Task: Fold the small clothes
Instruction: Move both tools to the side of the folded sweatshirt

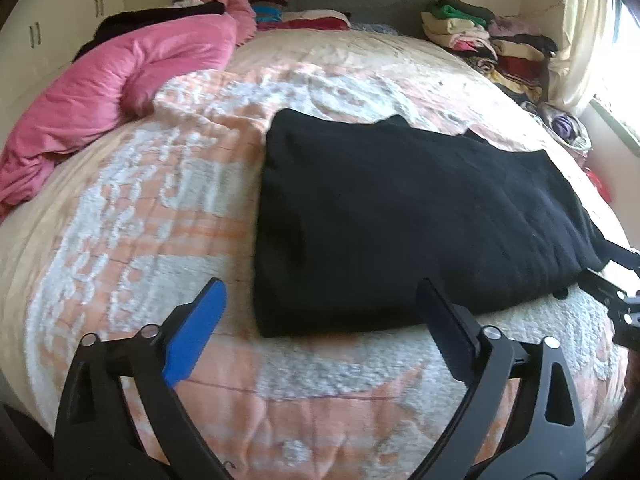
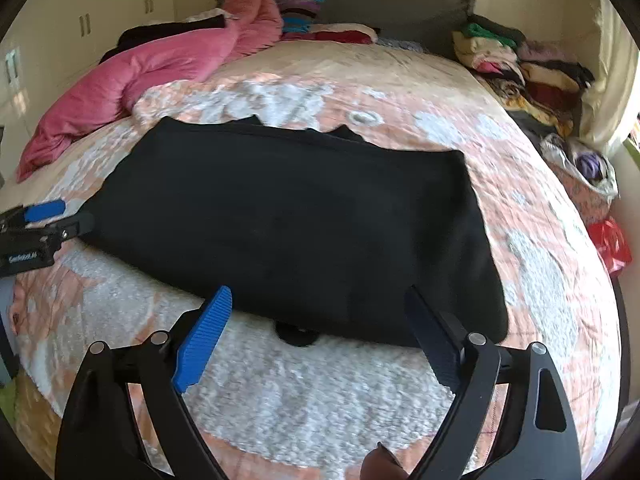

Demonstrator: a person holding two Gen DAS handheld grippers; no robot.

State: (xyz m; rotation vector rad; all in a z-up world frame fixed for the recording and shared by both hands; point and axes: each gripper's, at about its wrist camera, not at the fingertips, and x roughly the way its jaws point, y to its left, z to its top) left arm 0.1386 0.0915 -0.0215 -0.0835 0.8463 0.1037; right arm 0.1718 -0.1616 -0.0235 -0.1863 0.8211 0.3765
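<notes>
Black folded garment [image 1: 420,216] lies crosswise on the bed [image 1: 160,208], just ahead of the wide-open, empty left hand-held gripper [image 1: 320,300] and right hand-held gripper [image 2: 320,304].

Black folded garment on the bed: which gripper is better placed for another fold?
Neither clearly. The left gripper sits open at the black folded garment's near left corner, the right gripper open at its near right edge; probably both lift together.

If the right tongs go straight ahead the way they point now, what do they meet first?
Most likely the near edge of the black garment lying on the bedspread. The open right tongs point at it, though depth is unclear.
</notes>
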